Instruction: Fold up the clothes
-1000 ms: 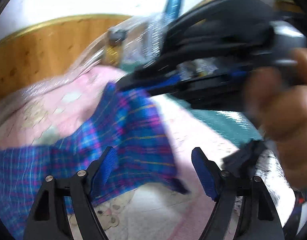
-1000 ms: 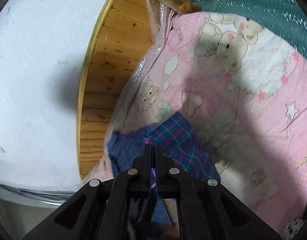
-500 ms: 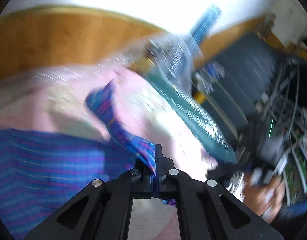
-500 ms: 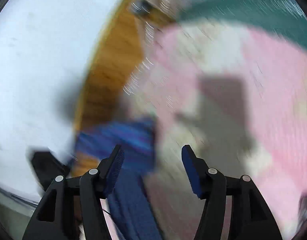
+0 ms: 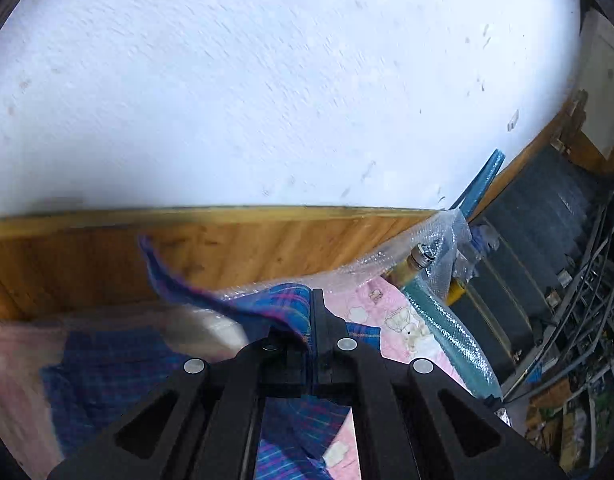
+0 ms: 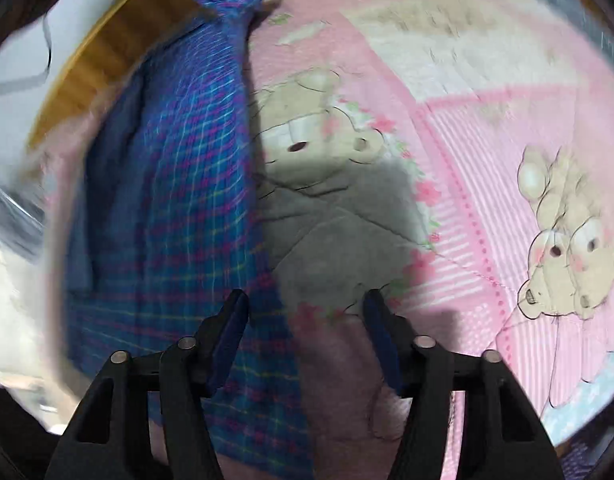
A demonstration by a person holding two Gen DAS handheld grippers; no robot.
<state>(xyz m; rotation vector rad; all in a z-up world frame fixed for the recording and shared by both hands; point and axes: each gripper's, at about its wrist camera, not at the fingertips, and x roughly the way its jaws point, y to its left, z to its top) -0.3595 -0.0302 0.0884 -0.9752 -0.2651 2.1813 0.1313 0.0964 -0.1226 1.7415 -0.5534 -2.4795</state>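
Your pink bear-print quilt point(image 6: 487, 92) carries the blue plaid garment point(image 6: 179, 184) spread long and not yet folded, so most remains: your left gripper point(image 5: 312, 322) pinches a lifted edge while your right gripper point(image 6: 305, 320) hangs parted, empty.

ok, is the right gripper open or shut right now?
Open. The right gripper has its blue pads well apart with nothing between them, above the edge of the plaid cloth on the pink blanket.
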